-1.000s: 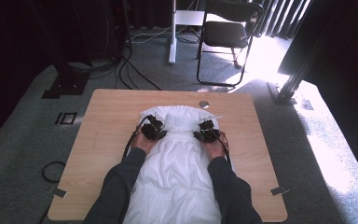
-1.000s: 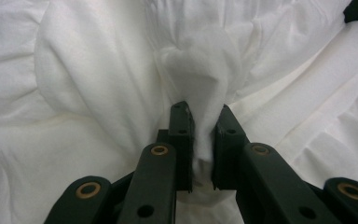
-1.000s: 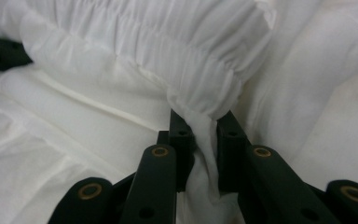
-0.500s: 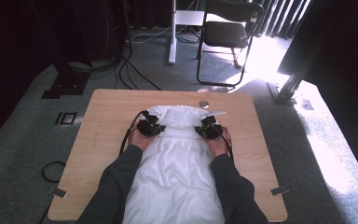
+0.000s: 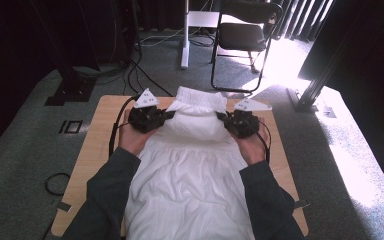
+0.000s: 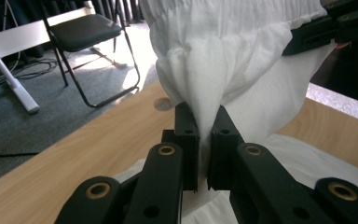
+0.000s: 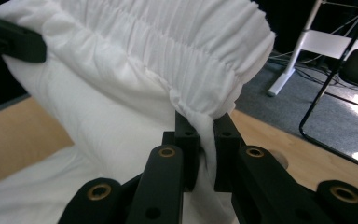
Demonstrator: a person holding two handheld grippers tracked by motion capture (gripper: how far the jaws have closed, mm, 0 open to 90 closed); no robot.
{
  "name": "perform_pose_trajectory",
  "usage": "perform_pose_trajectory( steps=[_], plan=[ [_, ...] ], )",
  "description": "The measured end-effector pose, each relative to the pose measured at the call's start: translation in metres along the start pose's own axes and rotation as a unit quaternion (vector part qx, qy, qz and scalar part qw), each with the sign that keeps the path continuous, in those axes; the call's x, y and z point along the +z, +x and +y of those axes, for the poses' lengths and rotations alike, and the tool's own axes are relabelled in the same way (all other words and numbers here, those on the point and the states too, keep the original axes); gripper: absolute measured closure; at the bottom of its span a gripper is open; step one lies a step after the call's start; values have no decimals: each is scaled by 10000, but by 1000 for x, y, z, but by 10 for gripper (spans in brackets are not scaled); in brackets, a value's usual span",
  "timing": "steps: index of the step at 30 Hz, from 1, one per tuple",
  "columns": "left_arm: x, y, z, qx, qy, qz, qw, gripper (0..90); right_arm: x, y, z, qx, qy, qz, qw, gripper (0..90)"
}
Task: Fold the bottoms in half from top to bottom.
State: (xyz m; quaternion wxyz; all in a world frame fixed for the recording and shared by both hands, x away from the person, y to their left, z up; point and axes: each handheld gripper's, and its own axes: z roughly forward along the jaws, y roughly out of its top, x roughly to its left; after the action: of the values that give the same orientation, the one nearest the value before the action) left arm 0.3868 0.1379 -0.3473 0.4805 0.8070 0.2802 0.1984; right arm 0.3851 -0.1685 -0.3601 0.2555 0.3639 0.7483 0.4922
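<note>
Two claws, one garment, entered as follows.

Item: white garment (image 5: 190, 175) with a gathered elastic band, its lower part lying on the wooden table (image 5: 92, 150), its band end raised between our claws.

Left gripper (image 5: 167, 115): jaws pressed together on a fold of the cloth, at the band's corner; in the left gripper view the fabric rises straight out from between the pads (image 6: 186, 128).

Right gripper (image 5: 222, 117): jaws likewise pinching the opposite corner, just under the elastic; the cloth stands up from between its fingertips (image 7: 186, 133).

Progress, as we judge it: both corners are secured and the band end is off the table, stretched between the claws. Whatever comes after, be it a fold or a spreading out, is not yet done; most of the cloth trails back below and behind the claws toward our sleeves (image 5: 110, 185).

Change from the earlier frames: a second ago both claws sat low on the flat cloth, close to the table; now they are higher and farther forward, with the band carried up between them. The jaws closed a little further early in that second.

Beyond the claws: a folding chair (image 5: 245, 37) on the carpet.
</note>
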Motion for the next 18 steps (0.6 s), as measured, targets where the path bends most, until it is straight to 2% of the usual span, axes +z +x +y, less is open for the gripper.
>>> perform_pose_trajectory(
  steps=[1,6,8,11,13,14,15,16,18],
  plan=[
    [-2,-4,-7,-21,43,-67,10000,858,-5,5,-5,-88,40,27,9999,846],
    [-6,-27,-50,127,368,-278,9989,854,-20,27,-44,-303,327,270,9986,845],
    [-6,-36,-70,68,507,-389,9979,852,-20,33,-61,-306,461,348,9979,845],
    [-3,-50,-103,-149,663,-590,9959,849,-20,41,-86,-264,689,473,9961,845],
    [1,-59,-125,-333,796,-769,9933,849,-20,47,-105,-238,911,560,9940,844],
    [3,-65,-136,-356,913,-803,9919,849,-20,50,-115,-252,1024,567,9928,843],
    [6,-69,-146,-418,1024,-877,9900,848,-20,53,-125,-186,1128,632,9914,843],
    [10,-73,-157,-560,1143,-994,9869,847,-20,55,-136,-149,1233,676,9899,843],
    [16,-81,-176,-599,1437,-1033,9824,847,-20,60,-156,-80,1481,731,9862,841]
  ],
)
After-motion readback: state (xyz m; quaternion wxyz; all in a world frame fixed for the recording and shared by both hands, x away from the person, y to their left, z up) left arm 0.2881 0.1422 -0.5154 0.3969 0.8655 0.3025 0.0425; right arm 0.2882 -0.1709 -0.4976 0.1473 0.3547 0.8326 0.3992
